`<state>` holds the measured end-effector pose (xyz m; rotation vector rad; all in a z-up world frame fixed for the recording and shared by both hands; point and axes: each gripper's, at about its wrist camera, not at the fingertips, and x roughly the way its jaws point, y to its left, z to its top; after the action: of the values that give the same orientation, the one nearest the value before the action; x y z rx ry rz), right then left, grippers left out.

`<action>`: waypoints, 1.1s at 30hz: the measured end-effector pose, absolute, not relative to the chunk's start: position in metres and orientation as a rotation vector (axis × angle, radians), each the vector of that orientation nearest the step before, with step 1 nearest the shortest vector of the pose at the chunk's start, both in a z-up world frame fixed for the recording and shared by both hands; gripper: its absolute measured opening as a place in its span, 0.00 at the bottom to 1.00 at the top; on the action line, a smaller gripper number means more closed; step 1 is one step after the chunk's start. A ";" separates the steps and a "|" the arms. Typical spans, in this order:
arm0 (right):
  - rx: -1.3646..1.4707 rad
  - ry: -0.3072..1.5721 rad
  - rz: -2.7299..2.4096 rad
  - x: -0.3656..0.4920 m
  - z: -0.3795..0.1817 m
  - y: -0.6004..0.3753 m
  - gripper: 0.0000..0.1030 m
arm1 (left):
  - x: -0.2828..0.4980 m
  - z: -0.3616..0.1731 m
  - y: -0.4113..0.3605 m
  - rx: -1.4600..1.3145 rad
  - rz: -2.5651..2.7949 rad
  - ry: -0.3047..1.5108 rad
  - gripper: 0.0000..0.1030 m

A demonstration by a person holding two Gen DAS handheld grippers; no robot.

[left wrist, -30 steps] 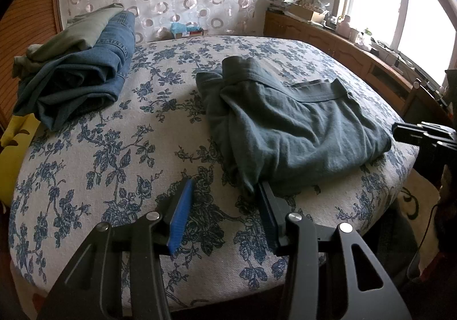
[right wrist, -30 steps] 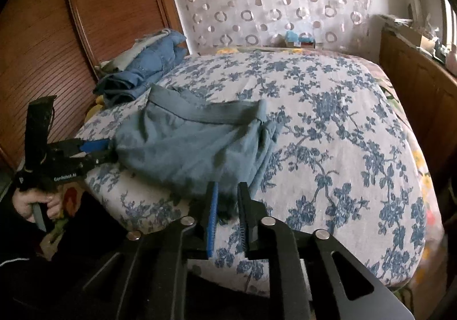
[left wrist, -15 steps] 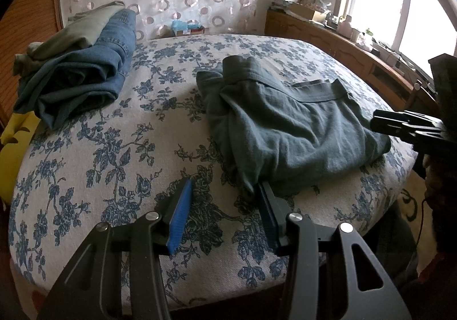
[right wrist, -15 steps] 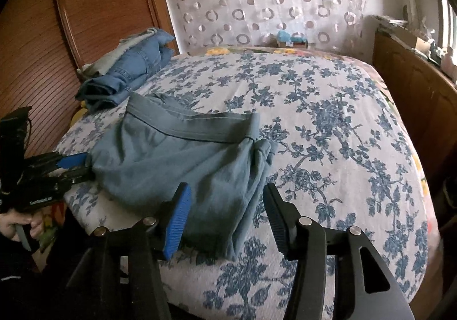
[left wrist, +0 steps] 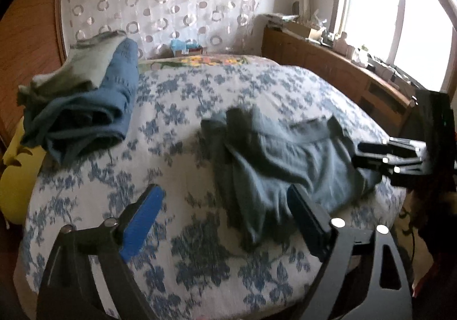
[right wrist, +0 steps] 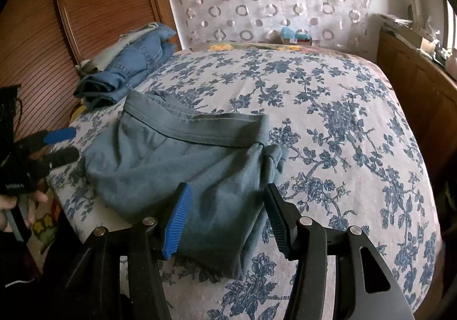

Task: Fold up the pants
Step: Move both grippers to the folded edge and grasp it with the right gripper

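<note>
Grey-blue pants point(right wrist: 182, 160) lay folded near the bed's point(right wrist: 342, 120) front edge, waistband at the far side. Left hand-held gripper point(left wrist: 225, 220) stood wide open, empty, right finger over the pants' near corner. Right hand-held gripper point(right wrist: 228, 217) likewise spread wide, nothing held, above the pants' near edge. At 10 o'clock, folded jeans point(right wrist: 128, 71) by the wooden headboard point(right wrist: 100, 6)

Bright window point(left wrist: 422, 34), seemingly wooden cabinet point(left wrist: 337, 68) beneath.
</note>
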<state>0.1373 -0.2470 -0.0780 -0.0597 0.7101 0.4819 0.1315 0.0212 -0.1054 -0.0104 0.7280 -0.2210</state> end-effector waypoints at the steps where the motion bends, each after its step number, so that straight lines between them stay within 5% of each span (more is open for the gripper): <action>1: -0.059 0.709 0.482 0.138 -0.077 -0.247 0.53 | 0.134 -0.103 0.021 -0.012 -0.222 0.721 0.87; 33: -0.036 0.759 0.428 0.180 -0.081 -0.251 0.55 | 0.237 -0.126 0.005 -0.002 -0.290 0.891 0.87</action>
<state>0.1800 -0.2506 -0.0808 -0.0358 0.7585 0.4280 0.2366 0.0050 -0.1265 -0.0023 0.8913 -0.2903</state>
